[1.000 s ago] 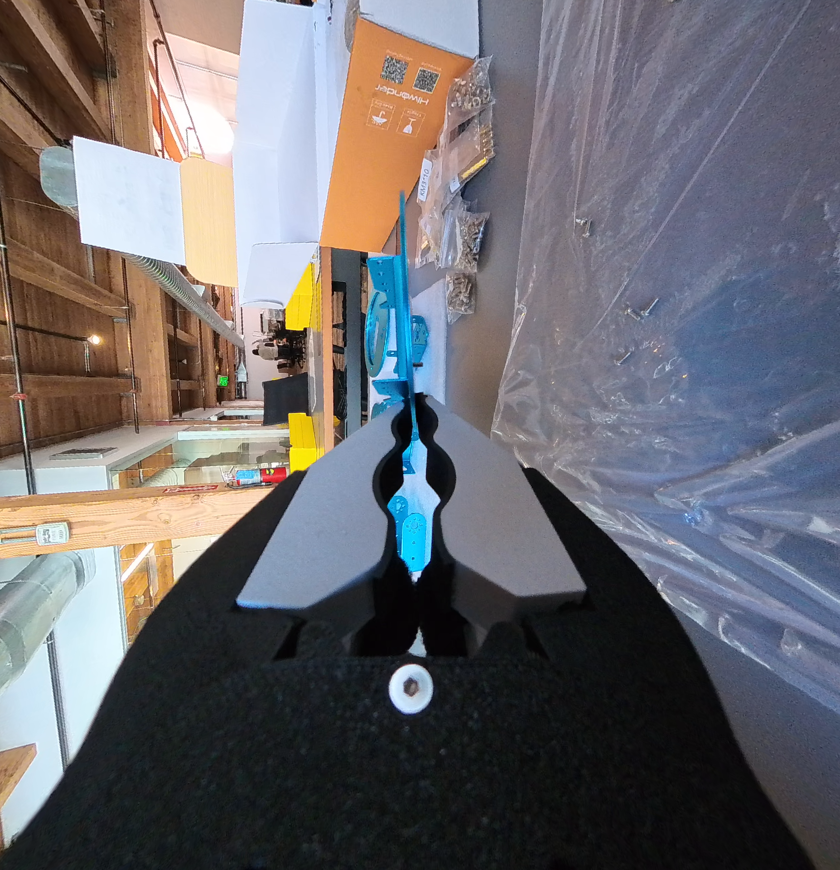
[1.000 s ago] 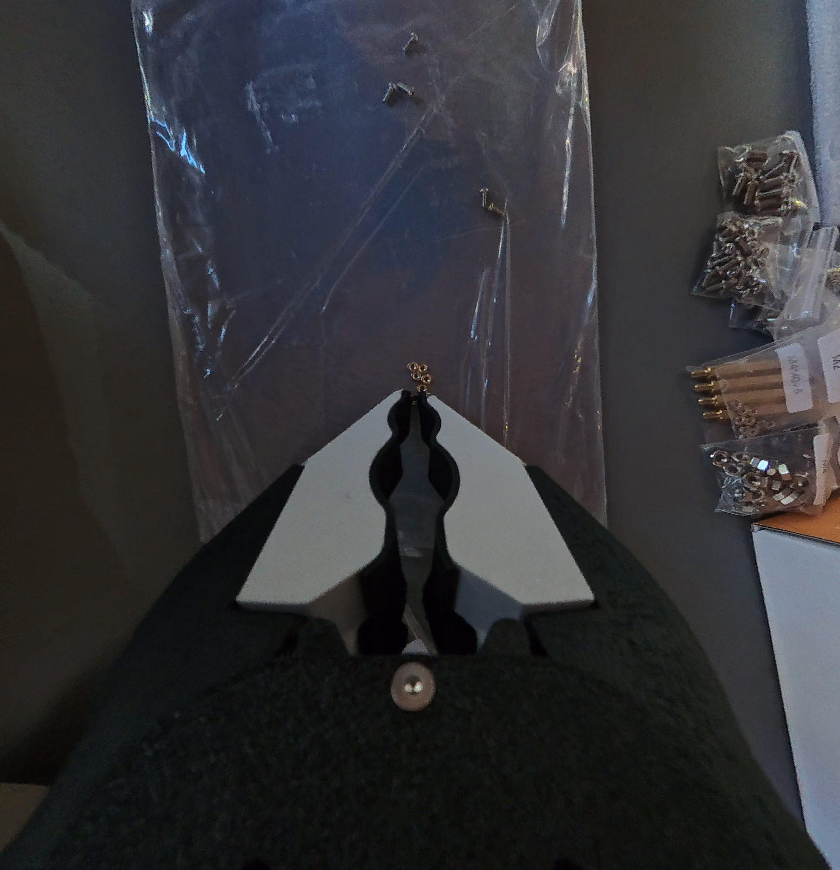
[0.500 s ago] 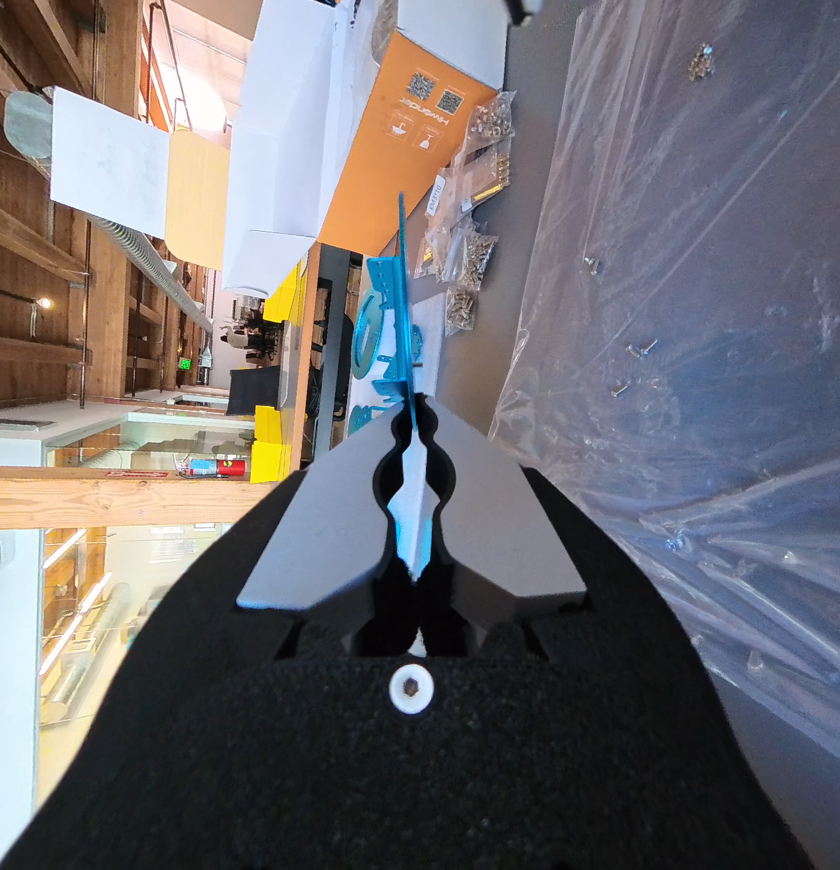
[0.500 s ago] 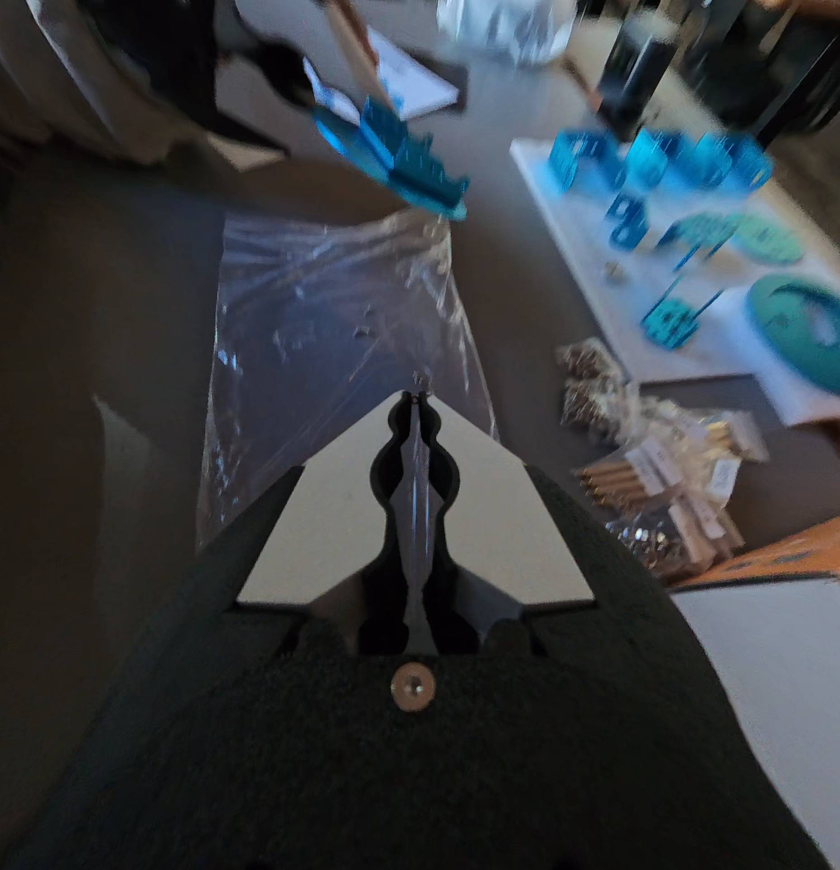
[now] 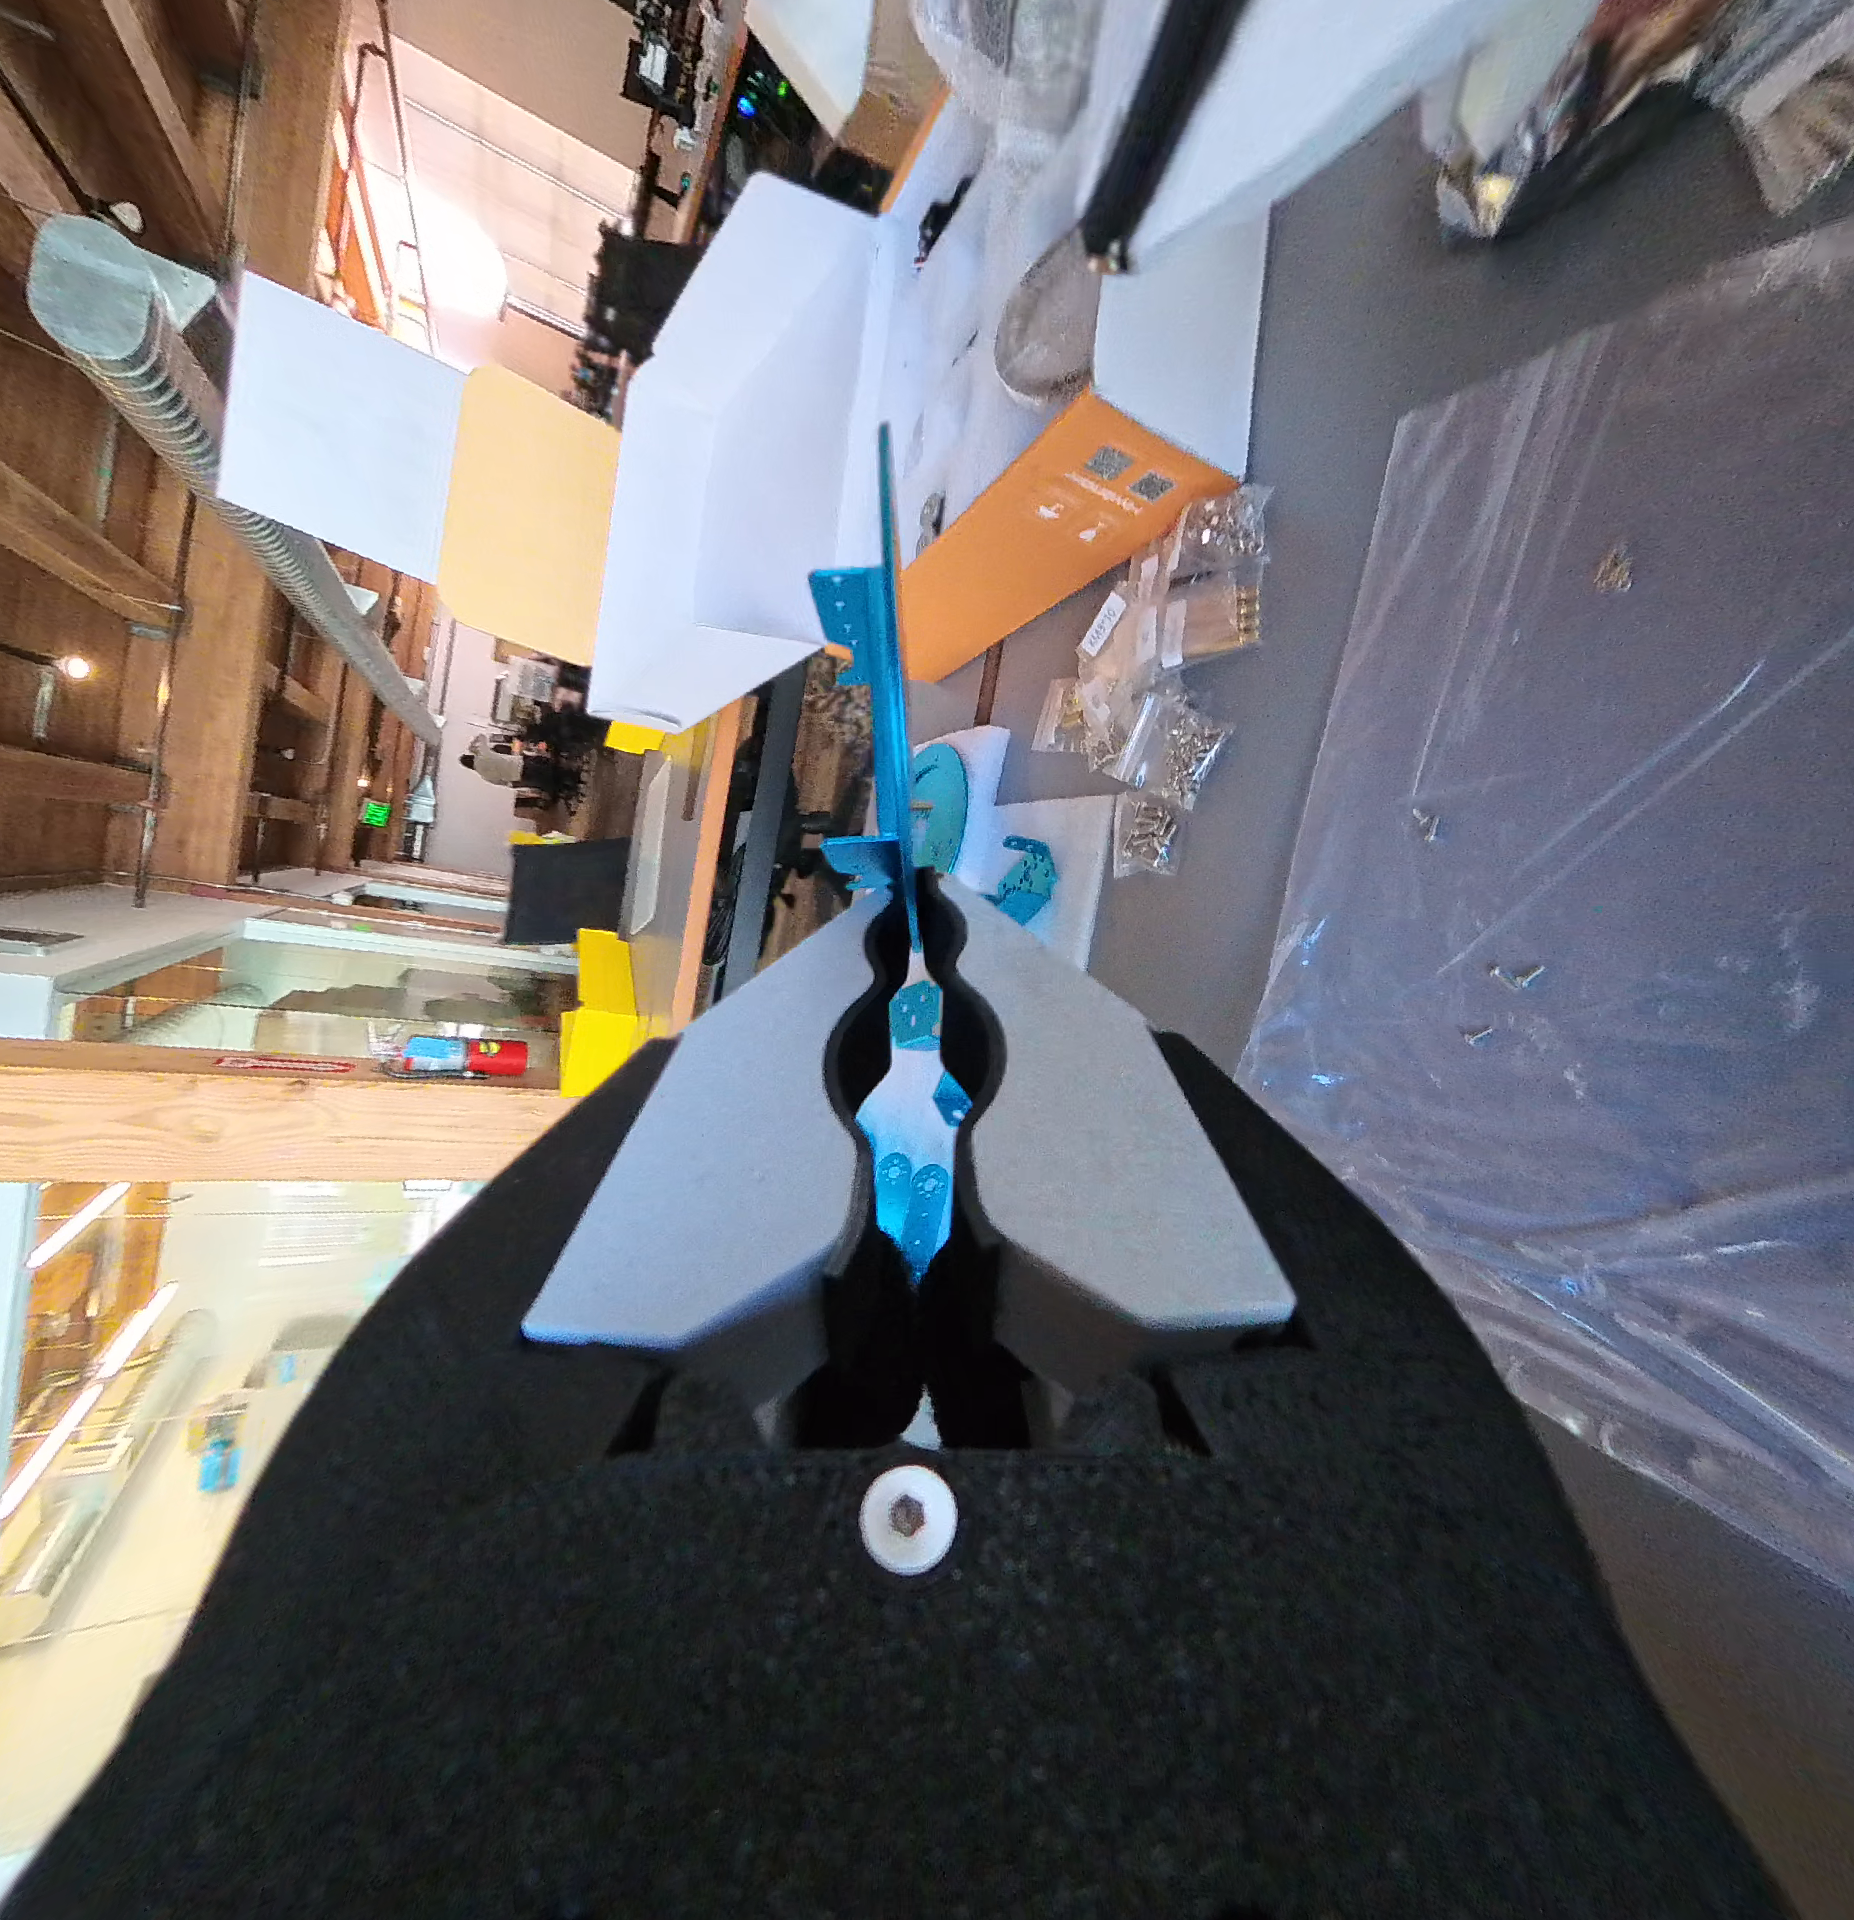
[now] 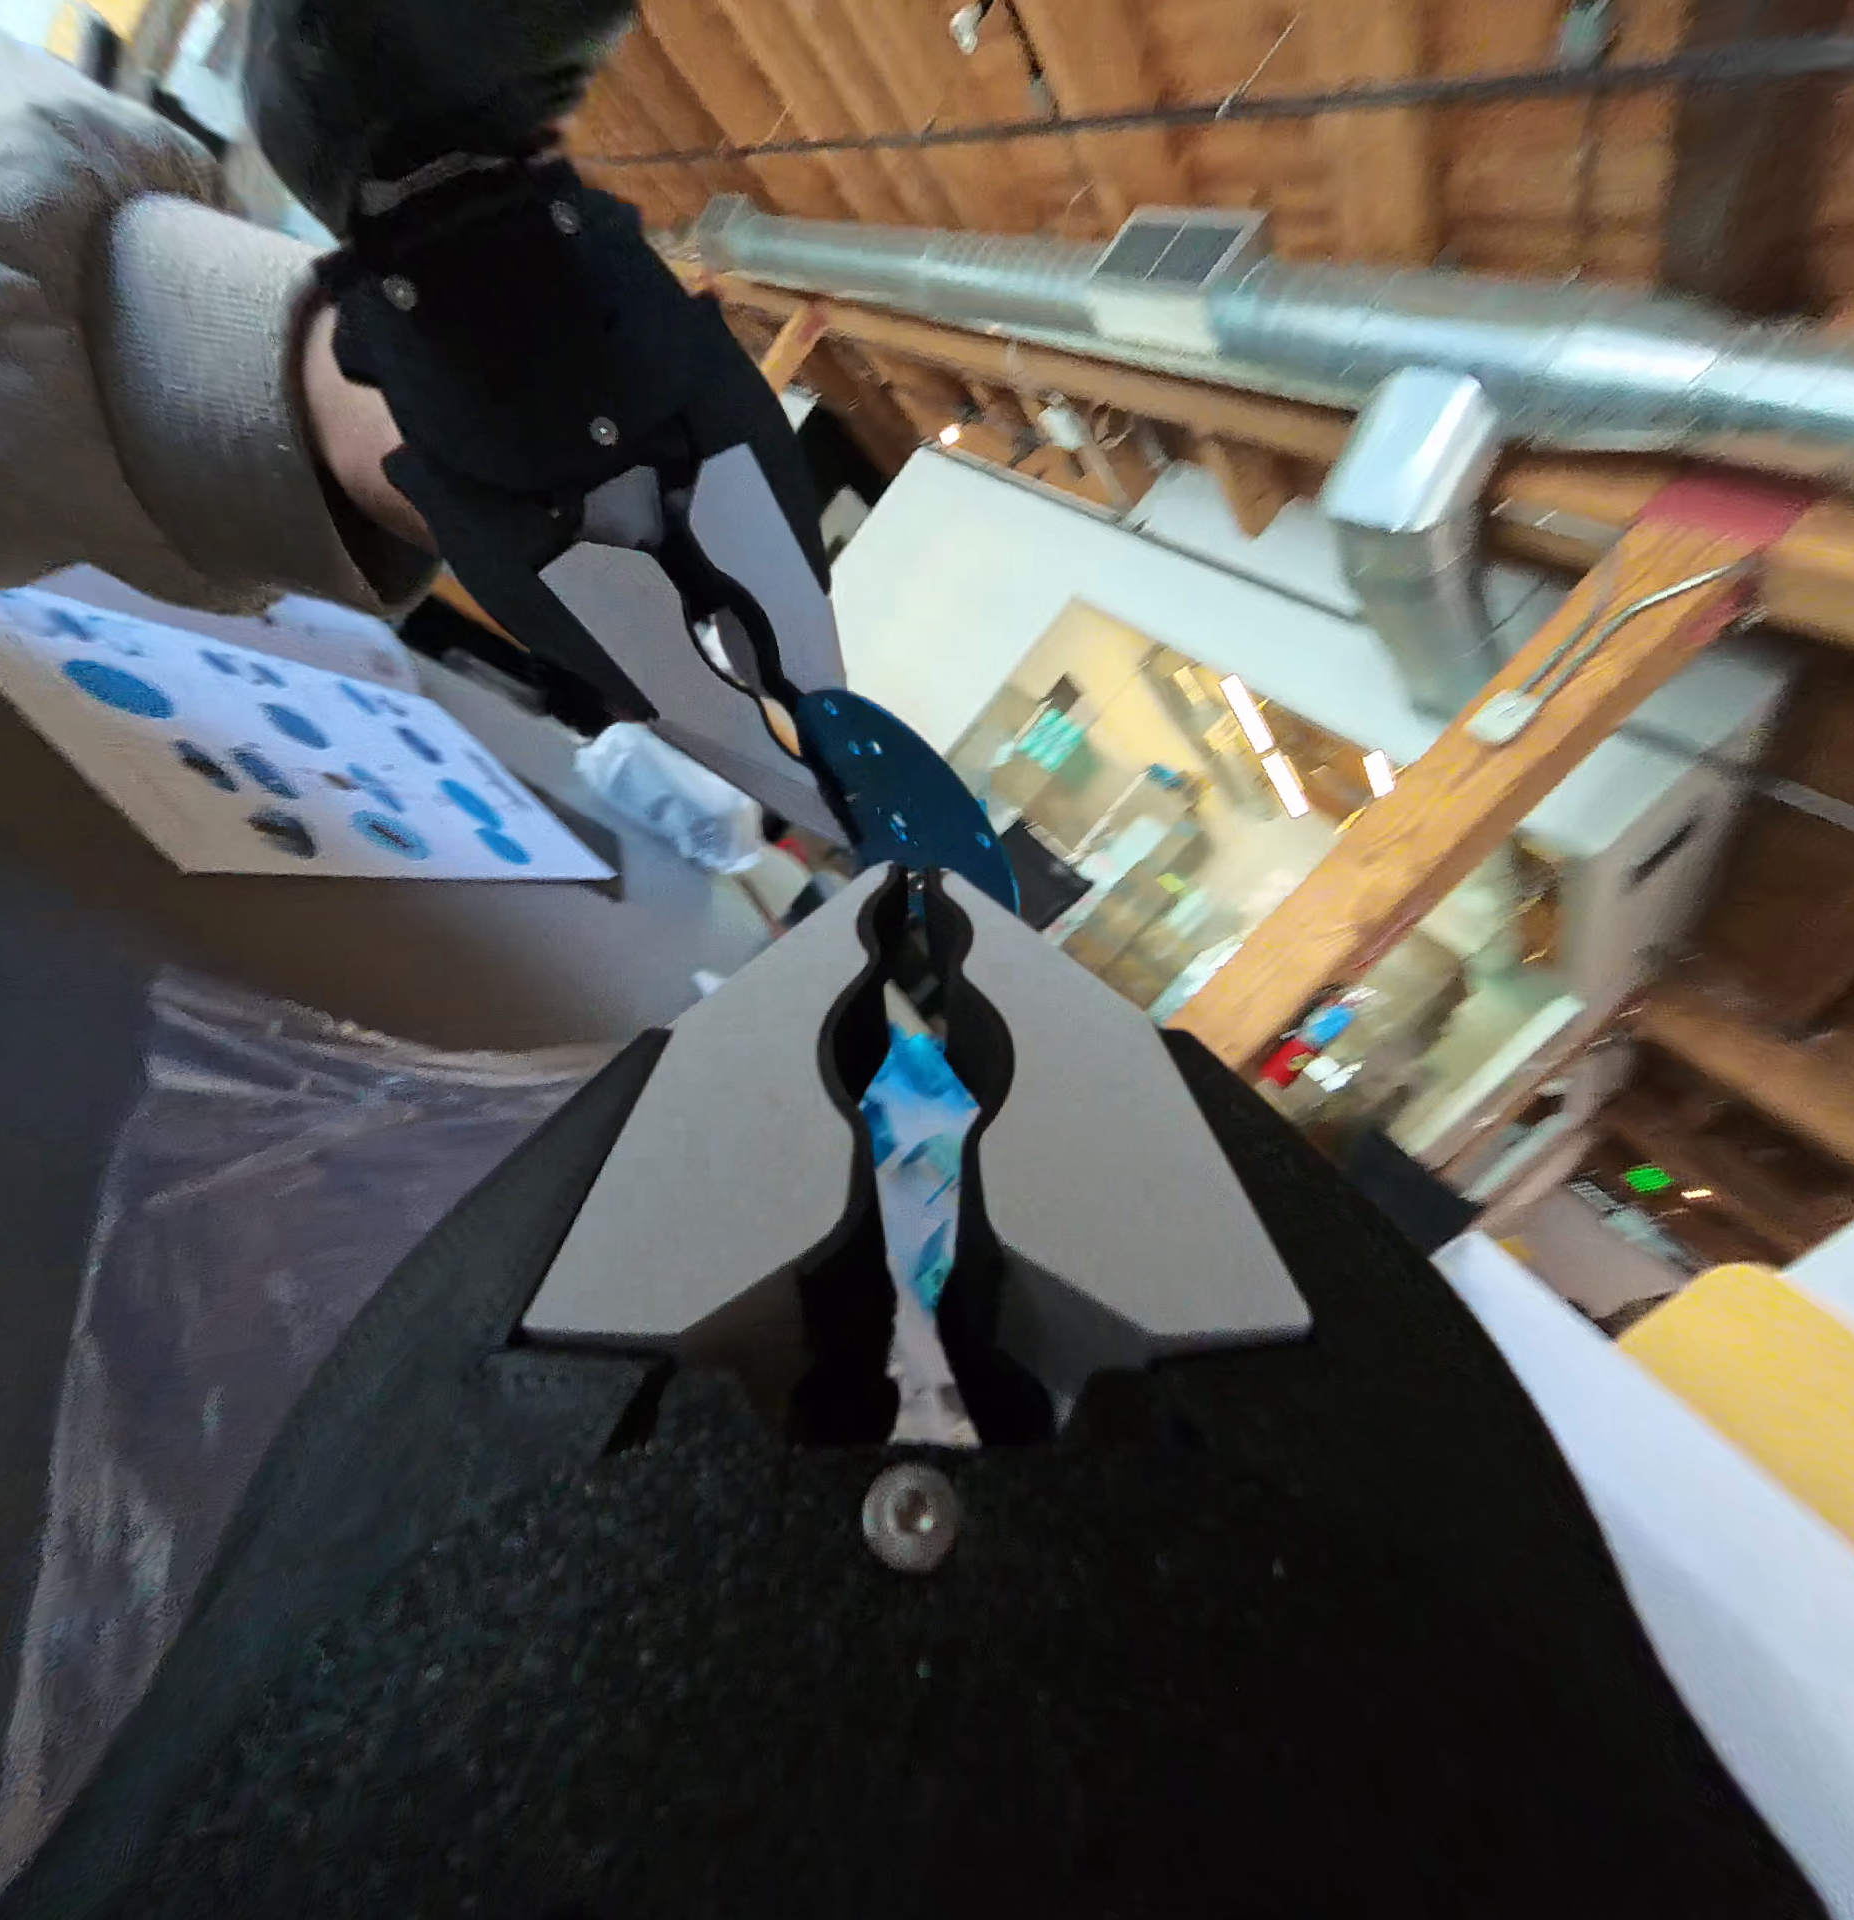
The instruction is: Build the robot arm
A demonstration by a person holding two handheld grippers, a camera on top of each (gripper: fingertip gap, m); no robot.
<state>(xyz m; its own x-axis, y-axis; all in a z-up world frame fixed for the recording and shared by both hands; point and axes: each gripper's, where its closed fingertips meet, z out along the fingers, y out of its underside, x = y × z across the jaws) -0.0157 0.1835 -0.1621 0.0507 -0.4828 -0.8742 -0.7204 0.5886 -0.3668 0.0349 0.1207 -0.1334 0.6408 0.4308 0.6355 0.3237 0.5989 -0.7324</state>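
My left gripper [image 5: 918, 896] is shut on a blue metal plate [image 5: 890, 675], which I see edge-on with small brackets sticking out of it. In the right wrist view the left gripper [image 6: 798, 727] holds the same round perforated plate [image 6: 902, 790] in the air. My right gripper [image 6: 907, 883] has its jaws together, with the tips right at the lower edge of that plate. I cannot tell whether something small is pinched between them. A little pile of brass nuts [image 5: 1614, 568] lies on the clear plastic sheet [image 5: 1629, 831].
Loose screws [image 5: 1515, 975] lie on the plastic sheet [image 6: 227, 1143]. Bags of hardware [image 5: 1172, 727], an orange box [image 5: 1048, 530], a white box [image 5: 736, 499] and blue parts [image 5: 1027, 873] stand beyond. A white sheet with blue shapes [image 6: 258, 748] lies behind a person's sleeve [image 6: 123, 364]. There is about 9 cm between the tips of the two grippers.
My right gripper has lifted from the brass nuts on the plastic sheet and swung up to the blue plate. My left gripper has tilted slightly, still holding the plate.
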